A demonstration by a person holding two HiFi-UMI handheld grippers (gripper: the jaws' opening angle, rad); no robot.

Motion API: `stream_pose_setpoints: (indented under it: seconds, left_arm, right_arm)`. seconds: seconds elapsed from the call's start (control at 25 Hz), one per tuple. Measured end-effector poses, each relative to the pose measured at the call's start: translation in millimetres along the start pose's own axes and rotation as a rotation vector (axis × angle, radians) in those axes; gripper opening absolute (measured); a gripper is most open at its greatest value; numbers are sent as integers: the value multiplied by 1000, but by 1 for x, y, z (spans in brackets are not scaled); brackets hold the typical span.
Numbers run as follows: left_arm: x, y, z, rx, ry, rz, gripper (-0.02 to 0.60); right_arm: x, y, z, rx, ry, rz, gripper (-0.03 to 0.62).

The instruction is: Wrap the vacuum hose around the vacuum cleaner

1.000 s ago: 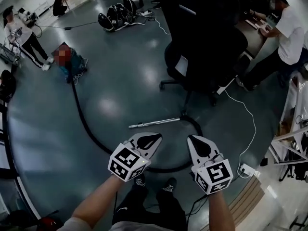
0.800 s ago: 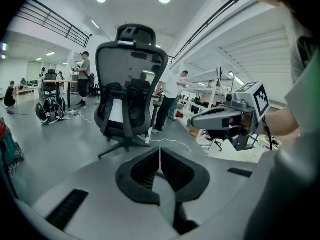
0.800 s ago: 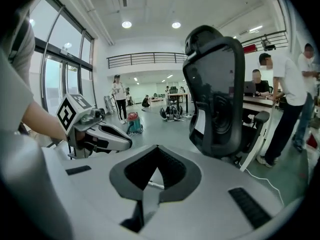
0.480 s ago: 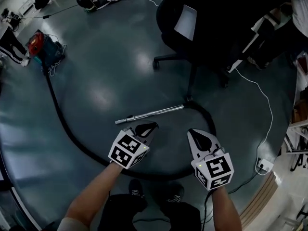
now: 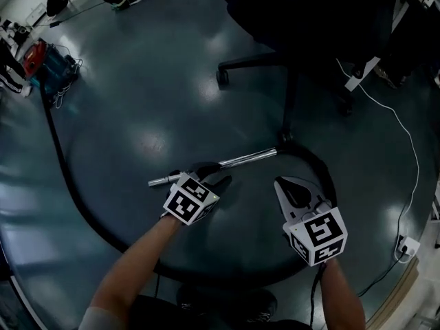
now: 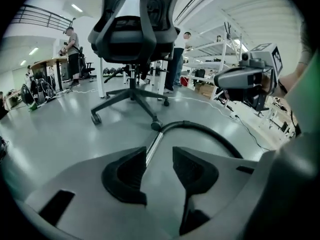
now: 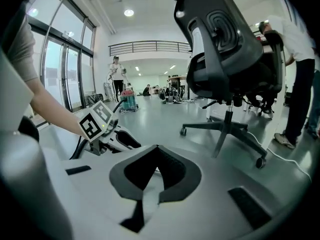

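A view from a person's head, looking steeply down at a dark, shiny floor. The wrapping has not begun. The black hose point(image 5: 69, 184) lies fully spread out in one long curve. It starts at the red and blue vacuum cleaner point(image 5: 42, 59) far off at the far left, sweeps near the person's feet, then bends round on the right to join a metal tube point(image 5: 247, 158) lying on the floor. Vacuum cleaner and tube are well apart, so all of the gathering and winding appears to be left.

The left gripper point(image 5: 212, 174) hangs over the near end of the tube. Its jaws are spread, with the tube showing on the floor in the gap between them, not yet pinched. The right gripper point(image 5: 285, 188) is just right of it, jaws pressed together on nothing, near the hose's right bend. A black office chair point(image 5: 289, 19) stands beyond.

Compared with a second ago, both grippers have dropped much closer to the floor. The left one, then short of the tube with jaws closed, now reaches it, and its jaws have just been opening. The right jaws stayed closed.
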State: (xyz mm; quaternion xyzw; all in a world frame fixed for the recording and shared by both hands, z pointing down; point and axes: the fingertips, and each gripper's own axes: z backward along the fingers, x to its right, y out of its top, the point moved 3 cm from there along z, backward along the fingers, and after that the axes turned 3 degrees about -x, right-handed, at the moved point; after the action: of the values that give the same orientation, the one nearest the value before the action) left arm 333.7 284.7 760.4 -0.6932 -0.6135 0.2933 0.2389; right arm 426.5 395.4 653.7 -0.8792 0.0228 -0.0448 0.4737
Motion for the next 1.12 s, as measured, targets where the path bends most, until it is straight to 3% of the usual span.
stream_pose_setpoints:
  seconds: [0.12,0.28,0.52,0.76,0.84,0.92,1.12]
  left_arm:
    - [-16,-29,-48,-50,-15,-43,211]
    - [-36,-60,-104,-118,-22,-106,248]
    - [-60,-92,-149,-224,-26,-189,249]
    - [-63,-109,-171,-329,-43,-312,247]
    - [-63,-107,-173,-346,-47,-309,242]
    - [-60,-106,-172,-369,-46,-318,181]
    - [-47,-116,-159,-389,-39,-304,176]
  right_arm:
    - [6,-31,-21,-11,10,24,2]
    - [13,-65,-41,-13,21,-7,2]
    - [14,-108,-62,-58,-3,10,2]
    - [20,-136,-74,-72,-20,-59,2]
    - [23,-141,-74,-74,-22,-72,2]
    - [24,-145,-72,-79,-19,-77,2]
    - [19,-147,-62,-109,27,-45,2]
